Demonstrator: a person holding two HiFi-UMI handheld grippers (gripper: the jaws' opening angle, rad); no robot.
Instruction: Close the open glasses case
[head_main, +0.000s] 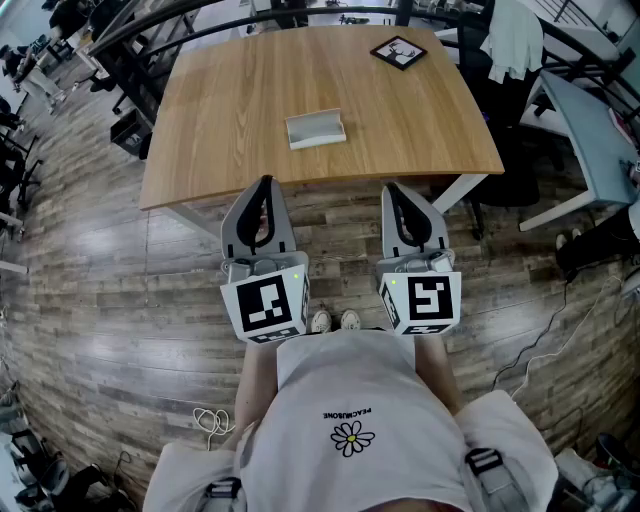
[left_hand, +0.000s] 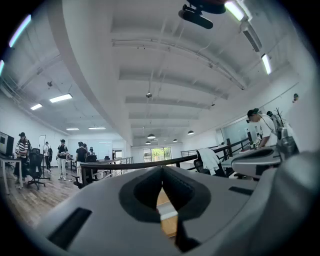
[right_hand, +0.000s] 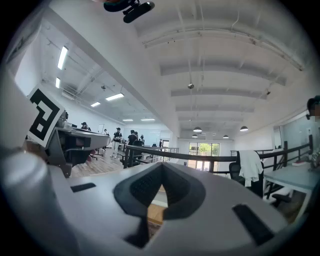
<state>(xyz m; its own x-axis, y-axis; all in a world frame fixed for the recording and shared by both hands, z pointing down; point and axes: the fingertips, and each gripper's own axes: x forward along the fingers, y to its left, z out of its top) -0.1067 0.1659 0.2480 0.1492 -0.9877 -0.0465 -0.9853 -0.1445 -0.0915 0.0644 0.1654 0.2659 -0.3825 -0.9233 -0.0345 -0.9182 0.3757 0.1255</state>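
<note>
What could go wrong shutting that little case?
The glasses case lies unheld on the smooth table, so pushing its lid might slide it away instead of shutting it. The left gripper and right gripper sit short of the table's near edge; reaching low might bump it.

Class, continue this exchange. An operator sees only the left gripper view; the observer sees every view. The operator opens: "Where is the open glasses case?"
Observer: The glasses case lies open near the middle of the table.
Operator: Am I touching it?
Observer: No; the left gripper is at the table's near edge, apart from it.
Operator: And the right gripper?
Observer: The right gripper is shut and empty, beside the left.
</note>
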